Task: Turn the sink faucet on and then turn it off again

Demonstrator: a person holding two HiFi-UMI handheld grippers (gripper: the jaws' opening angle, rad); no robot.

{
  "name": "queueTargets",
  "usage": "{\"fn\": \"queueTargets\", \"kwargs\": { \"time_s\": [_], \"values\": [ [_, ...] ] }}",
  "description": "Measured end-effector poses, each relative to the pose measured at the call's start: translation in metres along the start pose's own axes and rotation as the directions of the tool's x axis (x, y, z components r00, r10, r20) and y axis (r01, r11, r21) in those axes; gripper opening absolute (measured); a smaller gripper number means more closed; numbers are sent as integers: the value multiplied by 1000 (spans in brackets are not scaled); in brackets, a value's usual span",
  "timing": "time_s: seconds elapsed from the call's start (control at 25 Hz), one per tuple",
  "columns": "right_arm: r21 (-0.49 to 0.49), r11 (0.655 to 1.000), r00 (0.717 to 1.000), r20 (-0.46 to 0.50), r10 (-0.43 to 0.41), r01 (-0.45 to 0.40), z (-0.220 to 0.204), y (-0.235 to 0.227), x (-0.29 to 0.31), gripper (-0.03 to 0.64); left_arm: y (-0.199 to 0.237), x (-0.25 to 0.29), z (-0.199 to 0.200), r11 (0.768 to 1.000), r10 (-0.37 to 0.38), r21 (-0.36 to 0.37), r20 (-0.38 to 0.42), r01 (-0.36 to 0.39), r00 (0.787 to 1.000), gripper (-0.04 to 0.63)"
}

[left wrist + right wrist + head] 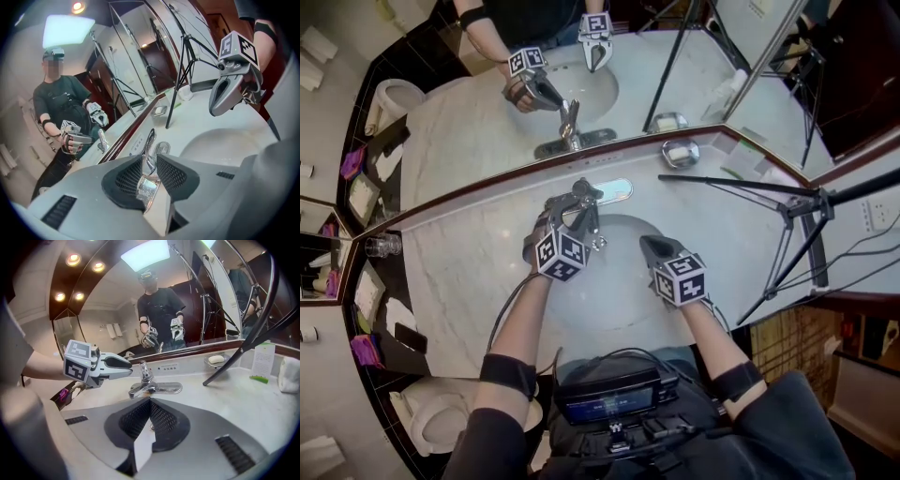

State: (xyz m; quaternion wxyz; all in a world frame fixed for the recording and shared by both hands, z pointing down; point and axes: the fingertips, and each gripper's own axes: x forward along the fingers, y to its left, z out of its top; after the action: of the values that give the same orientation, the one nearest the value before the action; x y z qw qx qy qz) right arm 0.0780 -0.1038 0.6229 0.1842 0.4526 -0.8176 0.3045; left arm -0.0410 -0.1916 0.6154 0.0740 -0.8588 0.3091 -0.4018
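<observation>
The chrome faucet [152, 388] stands behind the white basin [623, 286], its lever [144, 370] upright; no water shows at the spout. My left gripper [575, 202] hovers over the spout with its jaws a narrow way apart. In the left gripper view the lever [150, 139] rises just past my left gripper [150, 163], and chrome shows through the gap. In the right gripper view the left gripper [130, 364] ends a little short of the lever. My right gripper [648, 247] is shut and empty over the basin's right side, where the right gripper [150, 405] faces the faucet.
A wall mirror [609, 66] behind the counter repeats the scene. A soap dish [680, 152] sits at the back right. A black tripod [787, 202] stands on the counter's right part, one leg [243, 350] slanting across. A glass [382, 246] is far left, a toilet [441, 422] below.
</observation>
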Motion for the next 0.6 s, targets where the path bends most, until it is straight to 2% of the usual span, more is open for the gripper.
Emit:
{"fn": "queueTargets", "kwargs": {
  "time_s": [0.16,0.36,0.52,0.6],
  "values": [
    [-15,1000,1000,16,13,-13,7,10,-1,20,3,-36,6,994,63,-87,40,-59,997,14],
    [-37,999,999,32,29,-27,12,23,-4,20,-7,-77,6,970,104,-228,74,-85,992,5],
    [-52,998,998,46,39,-36,18,31,-8,20,-8,-112,6,915,145,-393,108,-92,984,5],
    [-61,997,998,49,43,-40,20,33,-10,20,-7,-128,2,869,166,-488,124,-85,978,5]
  ]
}}
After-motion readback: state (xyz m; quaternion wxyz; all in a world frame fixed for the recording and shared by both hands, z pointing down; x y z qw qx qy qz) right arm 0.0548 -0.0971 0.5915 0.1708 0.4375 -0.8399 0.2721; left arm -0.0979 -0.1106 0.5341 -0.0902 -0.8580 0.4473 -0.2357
